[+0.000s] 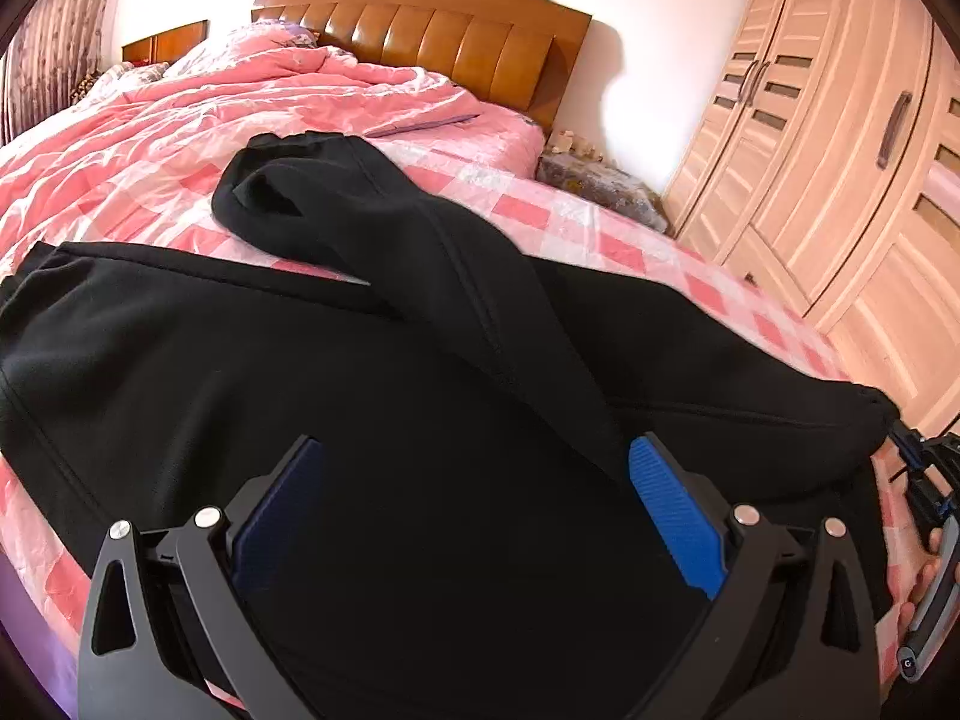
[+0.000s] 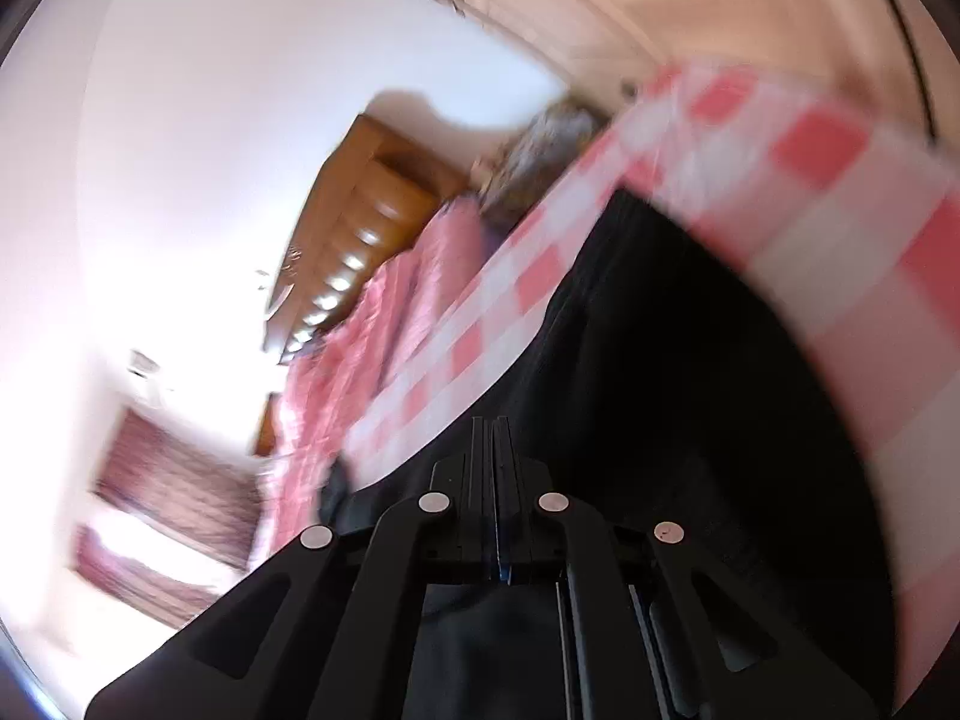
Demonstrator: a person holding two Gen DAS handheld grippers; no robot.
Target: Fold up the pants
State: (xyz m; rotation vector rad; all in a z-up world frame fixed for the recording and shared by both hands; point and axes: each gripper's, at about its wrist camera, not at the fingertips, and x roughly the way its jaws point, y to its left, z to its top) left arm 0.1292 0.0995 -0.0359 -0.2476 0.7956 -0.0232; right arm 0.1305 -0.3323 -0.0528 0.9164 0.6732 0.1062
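Observation:
Black pants (image 1: 372,372) lie across a bed with a pink checked sheet (image 1: 540,210). One leg is thrown diagonally over the rest, its cuff (image 1: 270,180) toward the headboard. My left gripper (image 1: 474,456) is open, its blue pads (image 1: 678,516) spread just above the black cloth. My right gripper (image 2: 491,426) is shut, fingers pressed together, rolled sideways over the pants (image 2: 660,360); whether cloth is pinched between them is hidden. It also shows in the left wrist view (image 1: 924,480), at the pants' right end.
A pink quilt (image 1: 240,96) is bunched by the wooden headboard (image 1: 432,30). A light wooden wardrobe (image 1: 828,150) stands to the right of the bed. A cluttered nightstand (image 1: 600,180) sits between them. The right wrist view is motion-blurred.

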